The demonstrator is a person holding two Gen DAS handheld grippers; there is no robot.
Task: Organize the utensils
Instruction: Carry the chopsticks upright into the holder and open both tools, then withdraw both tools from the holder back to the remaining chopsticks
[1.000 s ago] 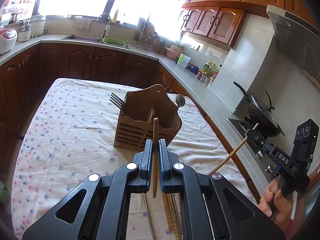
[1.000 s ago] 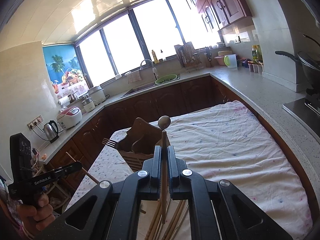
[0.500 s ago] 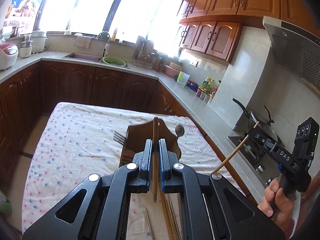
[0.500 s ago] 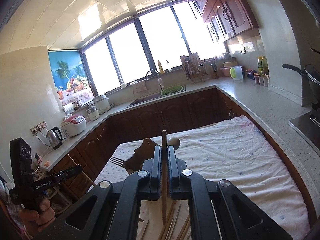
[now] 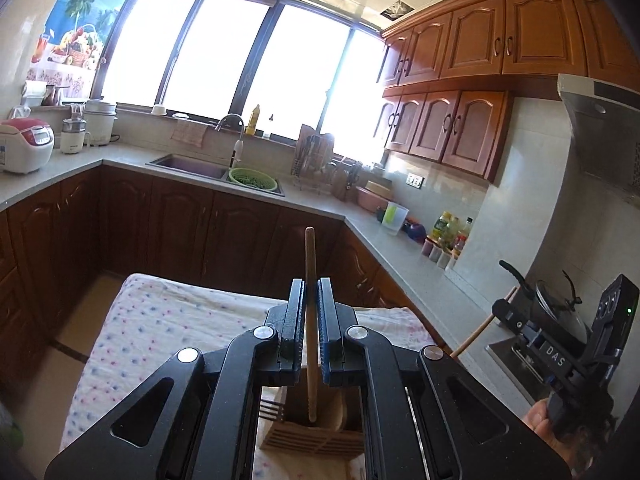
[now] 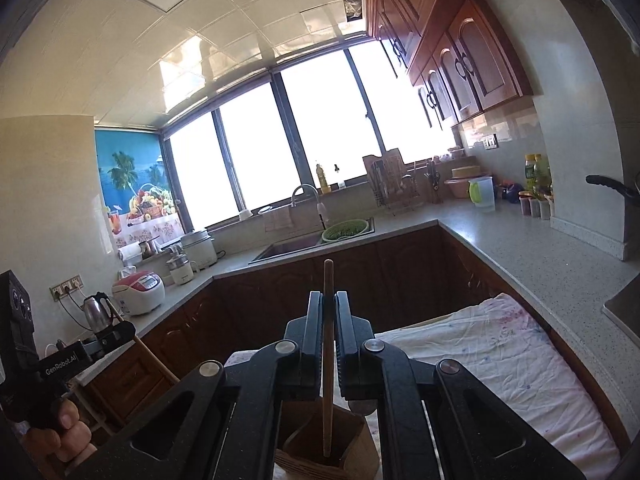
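Observation:
My left gripper (image 5: 311, 288) is shut on an upright wooden chopstick (image 5: 310, 256). Its lower end hangs just above the wooden utensil holder (image 5: 316, 438), which sits under the jaws with fork tines (image 5: 272, 412) sticking out on its left. My right gripper (image 6: 329, 300) is shut on a second wooden chopstick (image 6: 328, 280), whose lower end reaches into the holder (image 6: 352, 456). Each view also shows the other gripper off to the side: the right gripper (image 5: 502, 308) with its chopstick (image 5: 476, 336), and the left gripper (image 6: 124, 330) with its chopstick (image 6: 152, 360).
The holder stands on a table with a floral cloth (image 5: 160, 312). Brown cabinets and a grey L-shaped counter (image 5: 360, 224) surround it, with a sink (image 5: 188, 166), a green colander (image 5: 252, 178), a rice cooker (image 5: 24, 144), bottles and a wok (image 5: 556, 304) on the stove.
Both grippers rose and moved forward, each keeping its chopstick. The holder went from ahead of the jaws to beneath them, and both views tilted up toward the windows.

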